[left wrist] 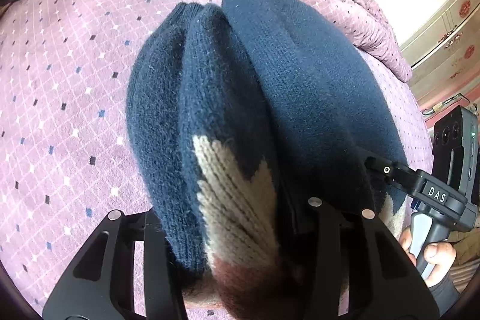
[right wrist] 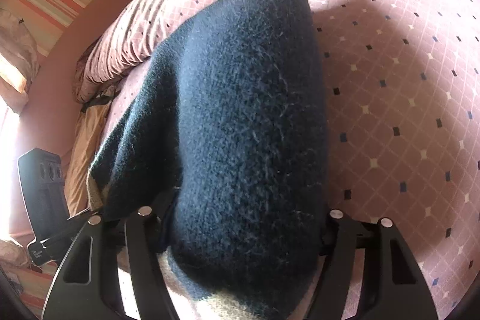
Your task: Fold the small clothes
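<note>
While both grippers pinch the navy knitted sweater (left wrist: 300,74), it hangs off them with its far end draped onto the pink diamond-patterned bedspread (left wrist: 60,80). Left gripper (left wrist: 237,230): jaws partly drawn in, pressed on a bunched edge where the cream and rust-brown pattern shows. Right gripper (right wrist: 240,233): jaws wider, closed around a thick navy fold that fills the gap from finger to finger.

Judgement on the step: this looks like a lift-and-carry of one edge toward a fold.
- Keep both hands level with each other so the held edge stays straight.
- The left wrist view shows the knit split into two lobes with a deep crease between; draw the hands apart a little to take that out before laying down.
- Lower the far end first, then roll the held edge over it.
- Knit is thick and springy; expect it to slump, so release only once flat on the bedspread.

Writing: "DAS" in pale letters on the right gripper's body, seen from the left wrist view. Nothing legible on the sweater.
</note>
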The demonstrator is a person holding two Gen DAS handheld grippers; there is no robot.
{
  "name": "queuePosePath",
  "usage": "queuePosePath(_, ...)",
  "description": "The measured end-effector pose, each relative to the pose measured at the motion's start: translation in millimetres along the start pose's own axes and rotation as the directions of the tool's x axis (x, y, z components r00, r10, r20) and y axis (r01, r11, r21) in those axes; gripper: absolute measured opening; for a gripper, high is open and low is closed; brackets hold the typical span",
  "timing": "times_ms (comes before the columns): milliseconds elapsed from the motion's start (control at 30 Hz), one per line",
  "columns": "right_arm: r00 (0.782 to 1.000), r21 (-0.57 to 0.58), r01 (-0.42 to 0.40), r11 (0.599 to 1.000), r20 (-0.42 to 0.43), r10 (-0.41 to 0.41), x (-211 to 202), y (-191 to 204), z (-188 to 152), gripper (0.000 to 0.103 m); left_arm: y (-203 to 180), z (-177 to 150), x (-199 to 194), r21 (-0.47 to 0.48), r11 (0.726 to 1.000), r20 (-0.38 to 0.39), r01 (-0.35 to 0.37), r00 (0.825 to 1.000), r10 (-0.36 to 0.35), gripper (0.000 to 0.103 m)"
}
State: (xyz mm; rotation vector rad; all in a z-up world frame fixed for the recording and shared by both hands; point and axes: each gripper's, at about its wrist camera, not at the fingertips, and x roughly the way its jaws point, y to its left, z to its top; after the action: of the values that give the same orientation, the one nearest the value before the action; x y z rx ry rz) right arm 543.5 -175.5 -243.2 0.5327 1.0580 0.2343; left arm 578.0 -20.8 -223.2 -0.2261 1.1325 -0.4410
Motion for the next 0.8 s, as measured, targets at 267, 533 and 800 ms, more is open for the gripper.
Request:
queuePosePath(267, 0.999, -0.016, -0.029, 0.999, 0.044, 0.030, -44, -14, -4, 0.066, -18, 2, -22, 0.042, 0.999, 0.021, 0.005, 1.000, -0.006, 0.042)
queuePosePath(533, 0.993, -0.001, -0.024, 1.000, 0.115, 0.024, -114, -45, -1, 0.066, -77, -1, -31, 0.111, 0.994, 0.040, 0.014, 0.999, -0.019, 0.042)
queuePosePath(800, 0.989, 0.010, 0.037, 0.999, 0.144, -0.038, -209, -105, -19, 0.066, -167, -41, -32, 0.148, 0.988, 0.032, 0.054, 0.998, -0.060, 0.042)
